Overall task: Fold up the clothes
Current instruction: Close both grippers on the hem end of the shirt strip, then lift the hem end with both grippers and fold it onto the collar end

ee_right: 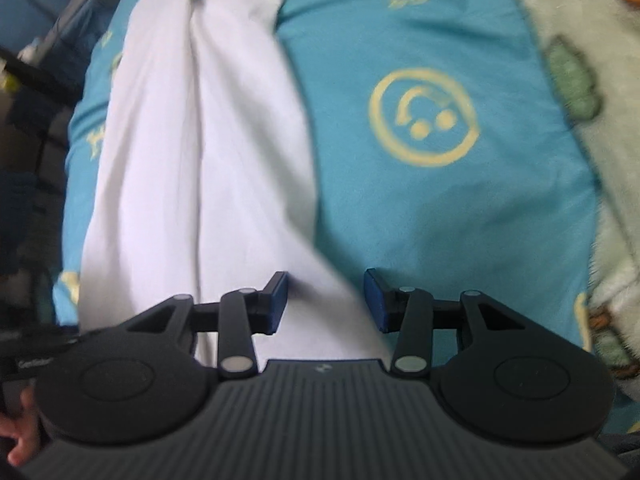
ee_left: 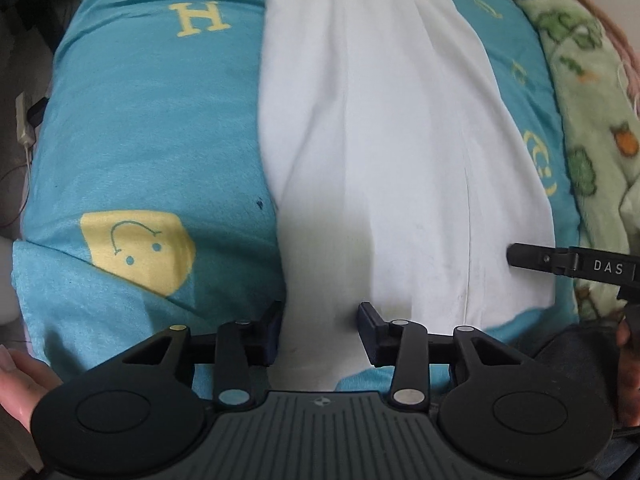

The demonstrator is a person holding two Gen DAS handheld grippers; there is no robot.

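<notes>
On the teal bedsheet (ee_left: 152, 128), my white garment (ee_left: 360, 140) lies folded into 1 long strip, further folds seemingly left, my 2 grippers, left (ee_left: 320, 326) and right (ee_right: 326, 300), part-open over its near end, gripping nothing.

One white garment (ee_left: 372, 152) lies on one teal sheet (ee_left: 160, 128). One green fleece blanket (ee_left: 588, 120) sits alongside. Two grippers: the left gripper (ee_left: 320, 330), the right gripper (ee_right: 326, 300).
</notes>
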